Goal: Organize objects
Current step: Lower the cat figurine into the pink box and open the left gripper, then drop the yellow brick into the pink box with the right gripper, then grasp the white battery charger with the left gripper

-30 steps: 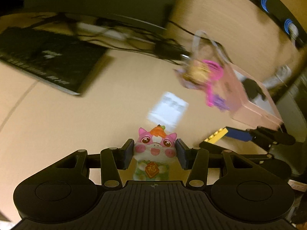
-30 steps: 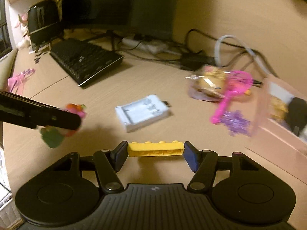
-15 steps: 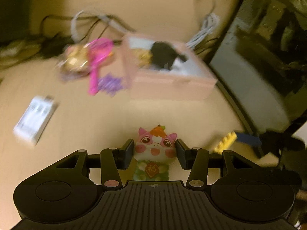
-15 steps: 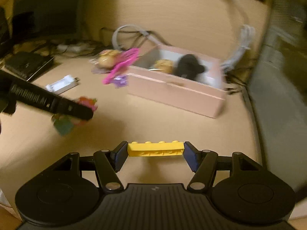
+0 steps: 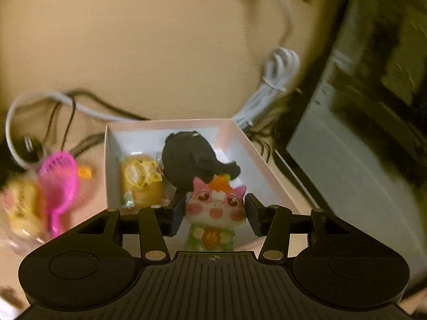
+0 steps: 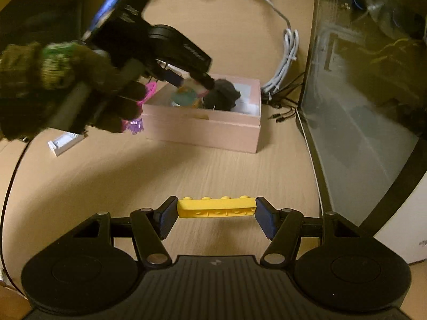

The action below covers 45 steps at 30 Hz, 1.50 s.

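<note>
On a wooden table (image 6: 213,165) stands a pink box (image 6: 202,129). The left claw (image 5: 214,213), clamped on a cat figurine (image 5: 214,210), hangs over it; released crookedly, the figurine may catch the black plush (image 5: 192,160). The right claw (image 6: 216,210) grips a yellow brick (image 6: 216,204) well short of the box.

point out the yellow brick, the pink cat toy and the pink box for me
yellow brick (image 6: 215,207): right wrist view, front face.
pink cat toy (image 5: 215,206): left wrist view, its face.
pink box (image 6: 202,129): right wrist view, near outer wall.
</note>
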Each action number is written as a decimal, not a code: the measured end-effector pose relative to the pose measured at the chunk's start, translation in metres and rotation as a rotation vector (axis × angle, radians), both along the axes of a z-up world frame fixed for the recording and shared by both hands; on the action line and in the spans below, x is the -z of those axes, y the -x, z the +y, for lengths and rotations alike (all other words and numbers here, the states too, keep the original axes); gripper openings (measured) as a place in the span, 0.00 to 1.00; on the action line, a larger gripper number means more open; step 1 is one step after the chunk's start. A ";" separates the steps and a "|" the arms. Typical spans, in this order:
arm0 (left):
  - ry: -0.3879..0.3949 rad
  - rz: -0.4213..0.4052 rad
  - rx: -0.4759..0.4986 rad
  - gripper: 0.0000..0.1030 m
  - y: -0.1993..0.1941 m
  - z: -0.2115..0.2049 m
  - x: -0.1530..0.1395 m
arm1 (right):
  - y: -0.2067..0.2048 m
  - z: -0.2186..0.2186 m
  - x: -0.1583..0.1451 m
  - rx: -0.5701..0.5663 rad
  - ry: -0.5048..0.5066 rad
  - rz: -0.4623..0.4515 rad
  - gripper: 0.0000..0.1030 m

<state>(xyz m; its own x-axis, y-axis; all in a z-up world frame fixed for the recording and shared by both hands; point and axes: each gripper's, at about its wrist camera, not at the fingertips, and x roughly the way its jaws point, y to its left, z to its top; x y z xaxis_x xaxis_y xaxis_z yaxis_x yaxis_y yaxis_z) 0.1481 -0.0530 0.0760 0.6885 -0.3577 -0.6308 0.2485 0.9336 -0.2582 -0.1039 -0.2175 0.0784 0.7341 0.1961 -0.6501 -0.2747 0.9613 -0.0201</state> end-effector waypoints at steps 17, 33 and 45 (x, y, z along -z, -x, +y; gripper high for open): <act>0.036 -0.061 -0.269 0.51 0.128 0.137 0.015 | -0.097 0.028 -0.064 0.032 -0.041 -0.208 0.61; -0.146 0.037 -0.311 0.51 0.161 0.218 0.033 | -0.112 0.067 0.001 -0.015 -0.060 0.065 0.99; -0.009 0.179 -0.203 0.51 0.114 0.225 0.049 | -0.065 0.076 0.007 -0.045 -0.080 0.090 1.00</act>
